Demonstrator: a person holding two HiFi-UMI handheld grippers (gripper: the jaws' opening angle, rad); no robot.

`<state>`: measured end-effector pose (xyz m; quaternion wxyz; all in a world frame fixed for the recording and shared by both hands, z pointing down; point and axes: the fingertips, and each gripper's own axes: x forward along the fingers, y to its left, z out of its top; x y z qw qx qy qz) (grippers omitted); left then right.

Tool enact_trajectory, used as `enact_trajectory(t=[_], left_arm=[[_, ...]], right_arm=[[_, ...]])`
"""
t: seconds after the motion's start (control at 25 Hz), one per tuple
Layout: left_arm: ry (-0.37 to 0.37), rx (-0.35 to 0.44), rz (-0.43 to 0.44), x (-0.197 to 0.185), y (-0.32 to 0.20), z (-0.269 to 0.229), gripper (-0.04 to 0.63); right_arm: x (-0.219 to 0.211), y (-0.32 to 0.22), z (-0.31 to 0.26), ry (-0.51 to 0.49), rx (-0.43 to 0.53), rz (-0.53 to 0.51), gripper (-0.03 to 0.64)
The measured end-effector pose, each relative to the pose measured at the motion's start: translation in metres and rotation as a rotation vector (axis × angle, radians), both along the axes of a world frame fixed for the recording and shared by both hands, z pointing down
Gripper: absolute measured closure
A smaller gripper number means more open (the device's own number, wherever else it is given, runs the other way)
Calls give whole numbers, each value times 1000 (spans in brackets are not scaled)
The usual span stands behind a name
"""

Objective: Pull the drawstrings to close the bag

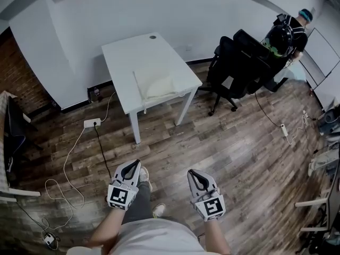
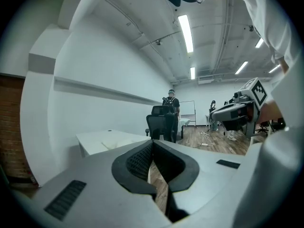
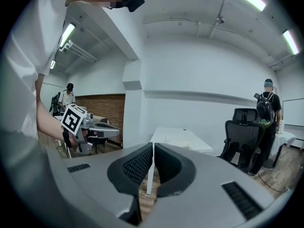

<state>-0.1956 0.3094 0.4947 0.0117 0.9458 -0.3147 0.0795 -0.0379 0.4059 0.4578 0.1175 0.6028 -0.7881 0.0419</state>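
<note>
Left tool (image 1: pixel 136 164) and right tool (image 1: pixel 192 173): both closed, jaws together, empty, low over wooden floor (image 1: pixel 234 153), well apart from the surface (image 1: pixel 125 52). Pale bag (image 1: pixel 154 81) lies by surface's near edge.

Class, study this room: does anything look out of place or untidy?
Loose cables trail over the floor left of the table, running from a power strip: a likely trip hazard. The bag lies flat on the table.
</note>
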Motion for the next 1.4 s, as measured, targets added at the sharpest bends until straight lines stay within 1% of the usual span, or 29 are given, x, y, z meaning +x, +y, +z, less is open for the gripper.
enact_trajectory(t=[0.12, 0.32, 0.48, 0.6, 0.72, 0.88, 1.0, 1.16, 1.28, 1.4], left_arm=[[-8, -18, -6, 10, -29, 10, 577], [-27, -46, -32, 24, -94, 28, 577], [-52, -67, -18, 41, -153, 46, 577], [-81, -88, -1, 49, -202, 62, 577], [-114, -116, 18, 55, -248, 78, 577], [-141, -155, 26, 59, -298, 96, 575], [-142, -181, 11, 63, -321, 103, 575], [-147, -208, -4, 74, -338, 112, 575], [-153, -228, -37, 85, -343, 118, 575], [-159, -255, -99, 93, -352, 130, 574]], right_arm=[[14, -20, 5, 13, -24, 22, 580], [31, -77, 18, 22, -48, -9, 580], [37, -147, 32, 3, -95, -46, 580], [36, -208, 45, 59, -109, -83, 580], [47, -265, 51, 77, -160, -30, 580], [62, -317, 52, 111, -193, 9, 580], [75, -339, 54, 131, -208, 17, 580], [95, -365, 61, 144, -219, 17, 580], [116, -382, 72, 150, -236, -17, 580], [141, -404, 90, 168, -264, -63, 578]])
